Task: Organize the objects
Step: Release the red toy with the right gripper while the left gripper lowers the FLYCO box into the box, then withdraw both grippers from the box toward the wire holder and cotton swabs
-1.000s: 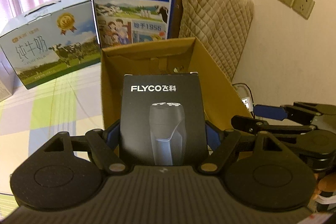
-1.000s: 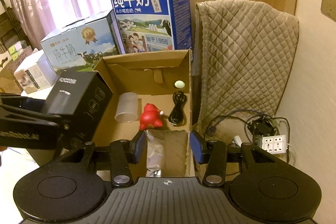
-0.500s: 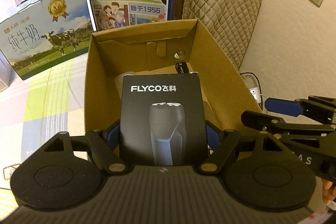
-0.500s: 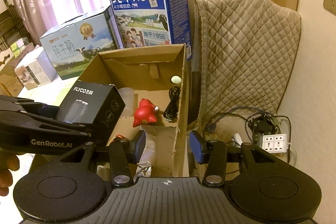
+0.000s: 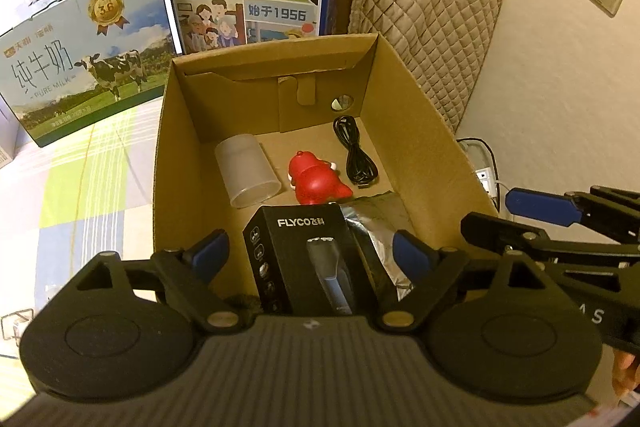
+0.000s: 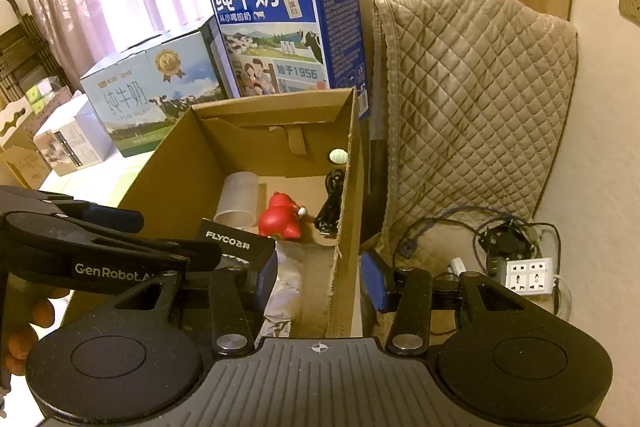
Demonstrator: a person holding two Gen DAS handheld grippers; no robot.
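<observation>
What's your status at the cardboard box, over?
Left claw open, black FLYCO shaver box loose between its fingers, inside brown cardboard box. Right claw open, empty, straddling the right wall. Nothing blocking.

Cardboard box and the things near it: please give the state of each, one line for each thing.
Cardboard box: open on top.
FLYCO box: released, inside the cardboard box.
Plastic cup: lying on its side.
Black cable: coiled.
Left tool: open.
Right tool: open, empty.
</observation>
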